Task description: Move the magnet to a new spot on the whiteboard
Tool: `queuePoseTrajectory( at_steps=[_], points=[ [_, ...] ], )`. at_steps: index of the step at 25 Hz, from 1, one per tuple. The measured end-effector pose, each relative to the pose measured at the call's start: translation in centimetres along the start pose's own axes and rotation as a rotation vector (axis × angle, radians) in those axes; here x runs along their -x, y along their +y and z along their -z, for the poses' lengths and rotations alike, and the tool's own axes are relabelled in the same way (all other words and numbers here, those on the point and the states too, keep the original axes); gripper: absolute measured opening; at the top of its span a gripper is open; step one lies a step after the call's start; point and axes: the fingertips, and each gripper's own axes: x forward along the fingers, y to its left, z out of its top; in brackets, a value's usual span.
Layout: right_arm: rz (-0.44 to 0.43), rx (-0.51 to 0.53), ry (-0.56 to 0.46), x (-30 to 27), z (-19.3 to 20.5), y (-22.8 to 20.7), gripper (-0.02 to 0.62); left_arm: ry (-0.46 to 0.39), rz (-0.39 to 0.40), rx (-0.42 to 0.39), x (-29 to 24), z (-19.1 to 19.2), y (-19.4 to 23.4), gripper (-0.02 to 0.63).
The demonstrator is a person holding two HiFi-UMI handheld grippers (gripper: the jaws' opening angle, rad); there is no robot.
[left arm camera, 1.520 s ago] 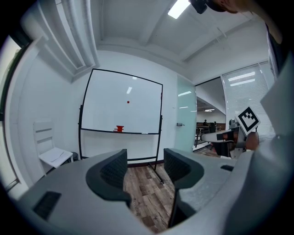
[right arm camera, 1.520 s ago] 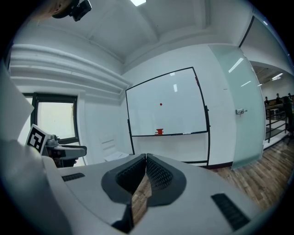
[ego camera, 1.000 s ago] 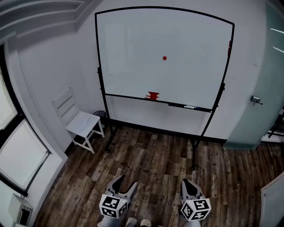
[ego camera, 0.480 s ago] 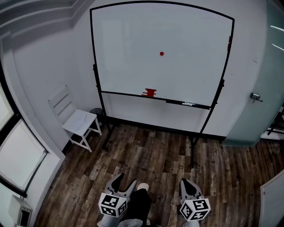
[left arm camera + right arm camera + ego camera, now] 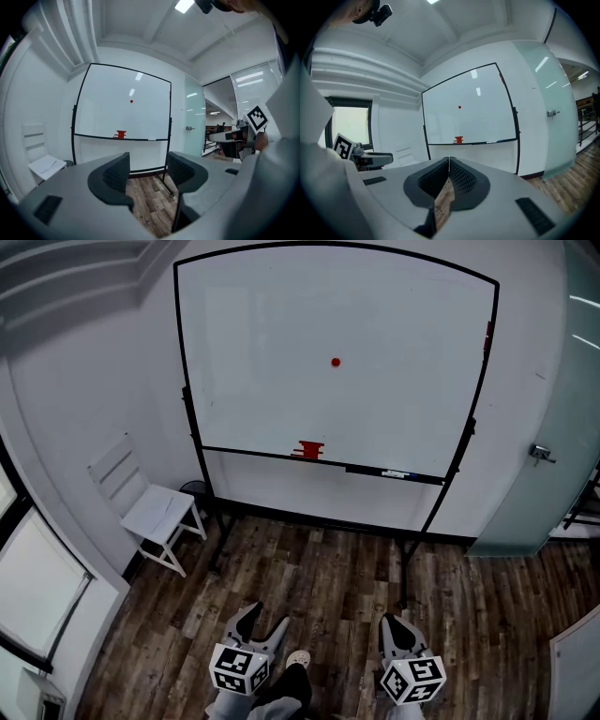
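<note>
A white chair [image 5: 150,510] stands left of the whiteboard [image 5: 262,324] bearing the magnet [image 5: 336,362], a glass door [image 5: 553,427] right, wood floor [image 5: 328,568] below; left gripper [image 5: 264,621] jaws spread, right gripper [image 5: 397,624] jaws pressed together.

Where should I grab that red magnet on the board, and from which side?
Pinch the magnet by its round rim, coming straight at the whiteboard face. It looks like a small dot flat against it, so probably only its edge is free.

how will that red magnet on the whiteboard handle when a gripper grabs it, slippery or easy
The red magnet looks small and round, so it is probably light and rigid but a fiddly pinch. It clings to the upright whiteboard, so it likely resists a straight pull and may slide sideways first.
</note>
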Motion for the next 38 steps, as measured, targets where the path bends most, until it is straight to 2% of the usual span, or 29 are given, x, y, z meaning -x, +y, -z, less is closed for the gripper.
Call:
queuePoseTrajectory(
  at_steps=[11,27,38],
  points=[
    [0.012,-0.016,-0.014,-9.3,-4.5,-3.2,0.028,-0.019,0.020,-0.012,-8.9,-5.0,4.5,0.244],
    [0.048,-0.024,0.036,-21.2,-5.7,-6.5,0.028,0.014,0.028,0.015,-18.9,-5.9,12.3,0.244],
    [0.091,-0.030,0.003,-28.5,-6.8,-8.5,0.028,-0.006,0.044,0.011,-25.4,-7.0,17.3,0.244]
  ],
)
